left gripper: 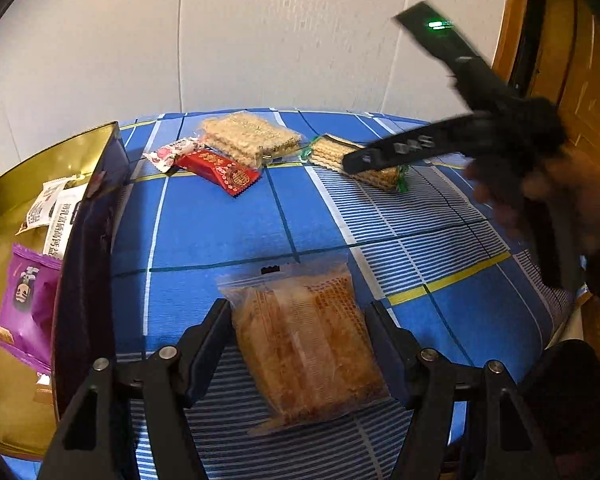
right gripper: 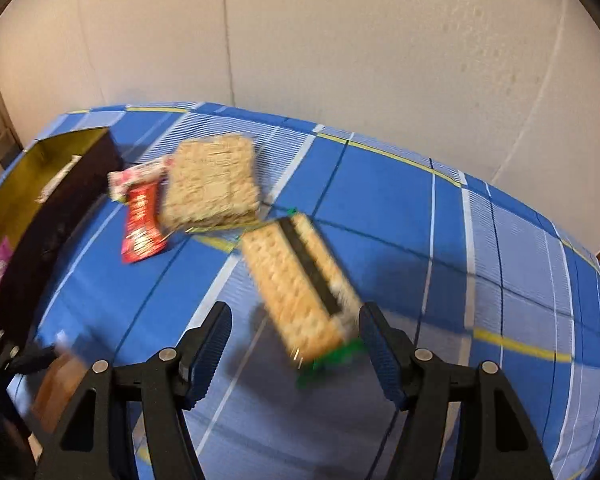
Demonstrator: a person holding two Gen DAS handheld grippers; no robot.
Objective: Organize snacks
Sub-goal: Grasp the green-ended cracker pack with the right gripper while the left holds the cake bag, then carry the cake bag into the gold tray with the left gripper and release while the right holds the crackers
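My left gripper [left gripper: 300, 312] is open, its fingers on either side of a clear pack of brown cake [left gripper: 304, 352] lying on the blue checked cloth. My right gripper [right gripper: 294, 328] is open above a wafer pack with green ends [right gripper: 300, 280]; in the left wrist view it [left gripper: 348, 162] hovers over that wafer pack [left gripper: 328, 154]. A pale noodle cake pack [left gripper: 252, 138], a red packet [left gripper: 220, 170] and a pink-white packet [left gripper: 172, 152] lie at the far side. The gold-lined box [left gripper: 4, 184] at left holds a purple packet [left gripper: 28, 304] and white packets [left gripper: 56, 204].
The table under the blue checked cloth [left gripper: 220, 232] ends at a white wall behind. A wooden door [left gripper: 580, 72] stands at the right. The dark wall of the box [left gripper: 88, 264] rises just left of my left gripper.
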